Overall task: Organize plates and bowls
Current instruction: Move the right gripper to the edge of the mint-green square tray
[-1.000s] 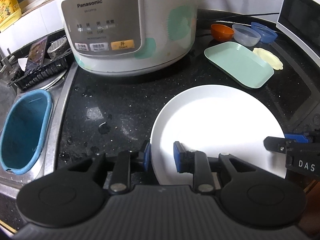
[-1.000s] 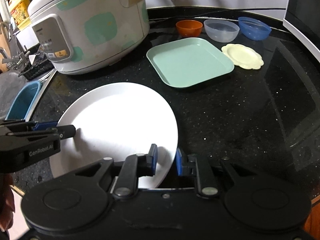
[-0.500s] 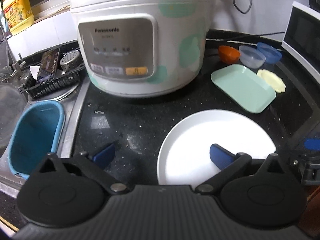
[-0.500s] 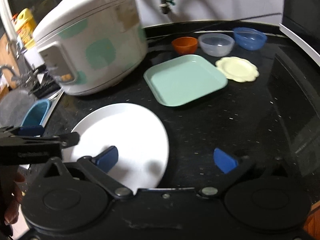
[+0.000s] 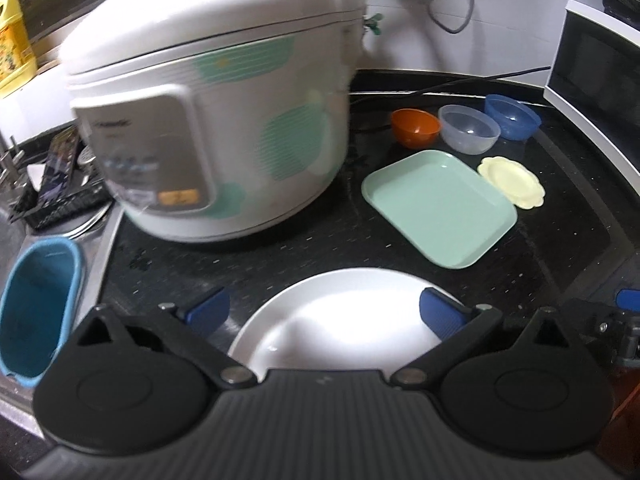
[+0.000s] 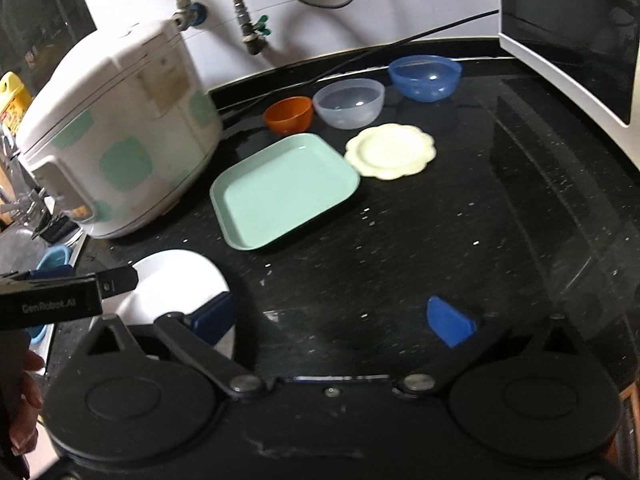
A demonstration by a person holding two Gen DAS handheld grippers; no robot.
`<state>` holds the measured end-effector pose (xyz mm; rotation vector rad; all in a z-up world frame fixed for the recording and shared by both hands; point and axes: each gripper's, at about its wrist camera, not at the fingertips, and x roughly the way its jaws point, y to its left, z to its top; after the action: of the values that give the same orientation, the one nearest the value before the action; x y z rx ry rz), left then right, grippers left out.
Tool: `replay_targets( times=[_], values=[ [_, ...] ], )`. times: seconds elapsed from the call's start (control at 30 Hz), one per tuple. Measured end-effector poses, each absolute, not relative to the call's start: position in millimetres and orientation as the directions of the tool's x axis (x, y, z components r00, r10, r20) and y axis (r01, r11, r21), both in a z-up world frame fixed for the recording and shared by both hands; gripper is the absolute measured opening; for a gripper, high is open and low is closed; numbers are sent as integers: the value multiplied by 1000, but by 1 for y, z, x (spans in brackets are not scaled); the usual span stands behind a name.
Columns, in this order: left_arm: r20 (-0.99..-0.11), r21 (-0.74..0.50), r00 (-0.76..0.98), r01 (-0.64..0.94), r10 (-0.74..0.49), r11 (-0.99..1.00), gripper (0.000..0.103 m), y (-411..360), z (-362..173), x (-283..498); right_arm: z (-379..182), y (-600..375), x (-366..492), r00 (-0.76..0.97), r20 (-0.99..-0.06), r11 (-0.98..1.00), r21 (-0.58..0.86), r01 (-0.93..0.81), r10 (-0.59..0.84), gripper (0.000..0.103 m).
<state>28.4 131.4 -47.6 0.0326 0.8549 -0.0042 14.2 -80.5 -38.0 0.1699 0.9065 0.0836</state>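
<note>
Left wrist: left gripper [image 5: 324, 312] wide, empty, above white plate [image 5: 340, 320].

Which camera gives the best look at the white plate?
The left wrist view: the white plate sits centred, most of its face showing, only its near edge hidden. The right wrist view catches just part of it at the lower left, behind gripper parts.

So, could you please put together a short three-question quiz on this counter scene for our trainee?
1. True or false: the left gripper grips the white plate.
2. Which bowl stands nearest the rice cooker: A orange bowl, B clear bowl, C blue bowl?
3. Fill in: the scalloped yellow plate lies beside the ____ tray.

Key: 1 false, both grippers' fingers are spread; 2 A; 3 green.
</note>
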Motion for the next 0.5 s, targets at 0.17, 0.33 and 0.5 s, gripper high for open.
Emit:
replay_targets(
  times=[0.17, 0.33, 0.5],
  values=[
    [-756, 41, 654, 29, 12, 999, 103, 111, -51, 46, -39, -97, 20, 609, -782, 983, 181, 17, 134, 103],
    [-760, 54, 649, 34, 20, 998, 103, 97, -58, 64, -40, -111, 31, 606, -786, 983, 182, 30, 127, 103],
    [-760, 81, 648, 35, 39, 996, 103, 81, -66, 85, -39, -118, 49, 606, -786, 982, 186, 43, 122, 103]
  ],
)
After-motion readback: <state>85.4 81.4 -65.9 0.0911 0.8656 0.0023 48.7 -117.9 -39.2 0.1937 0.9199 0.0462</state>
